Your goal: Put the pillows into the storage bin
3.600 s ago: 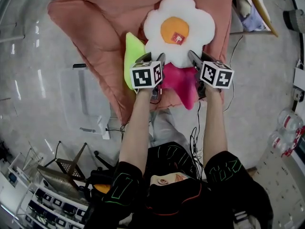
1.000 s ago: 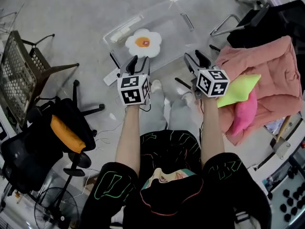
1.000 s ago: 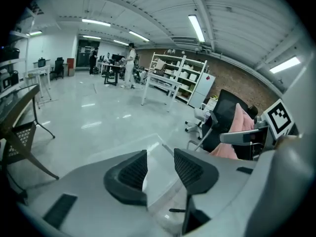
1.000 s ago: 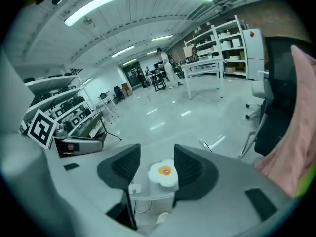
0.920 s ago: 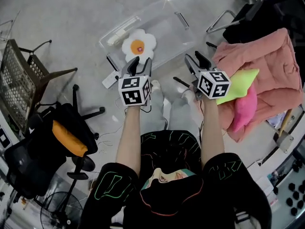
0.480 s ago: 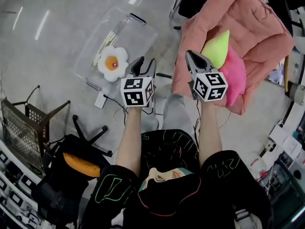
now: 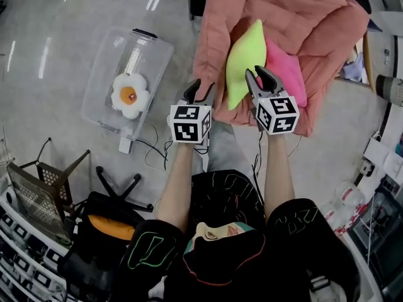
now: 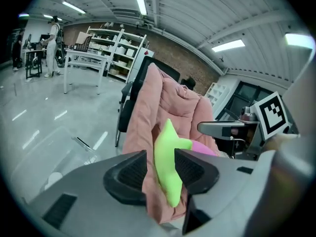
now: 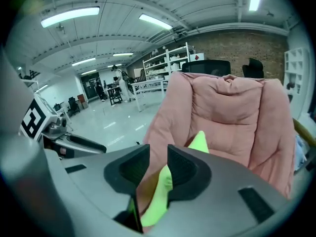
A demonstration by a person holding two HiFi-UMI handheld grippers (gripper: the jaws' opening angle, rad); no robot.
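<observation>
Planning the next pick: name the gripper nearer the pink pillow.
Right. The right gripper, empty jaws just opening, is by the pink pillow; the left gripper is left of the green pillow.

The glossy grey floor (image 7: 56, 55) carries a clear storage bin (image 7: 151, 68) at ten o'clock, holding a fried-egg flower pillow (image 7: 129, 95). At one o'clock a pink-quilted chair (image 7: 296, 11) bears a lime-green pillow (image 7: 244, 61) and a pink pillow (image 7: 286, 65).
</observation>
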